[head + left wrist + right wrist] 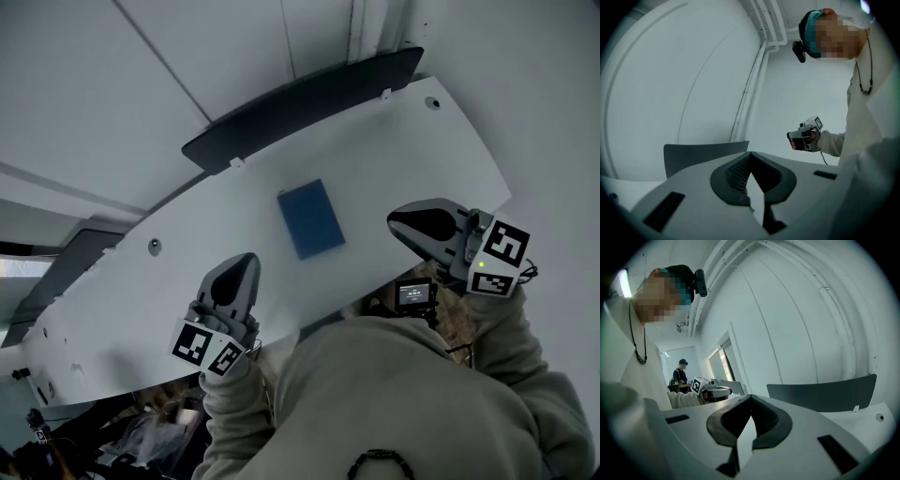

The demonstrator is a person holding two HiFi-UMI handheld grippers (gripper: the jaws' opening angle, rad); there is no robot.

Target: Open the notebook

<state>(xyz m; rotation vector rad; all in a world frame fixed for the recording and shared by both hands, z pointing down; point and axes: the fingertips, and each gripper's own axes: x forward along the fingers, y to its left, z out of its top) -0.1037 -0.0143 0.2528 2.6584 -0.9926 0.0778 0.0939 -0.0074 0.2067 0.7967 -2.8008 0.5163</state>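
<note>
Approach step, I'm judging: notebook (pixel 311 219) is lying closed and flat in the middle of the bench (pixel 422 141), between my two tools and apart from both. Left hand-held gripper (pixel 242 268) and right hand-held gripper (pixel 399 222) are both hovering with jaws together, gripping nothing. Next I'm needing to get a jaw tip under the cover's free edge. Long axis is running away from me, far end leaning slightly left; spine side I'm not making out.
</note>
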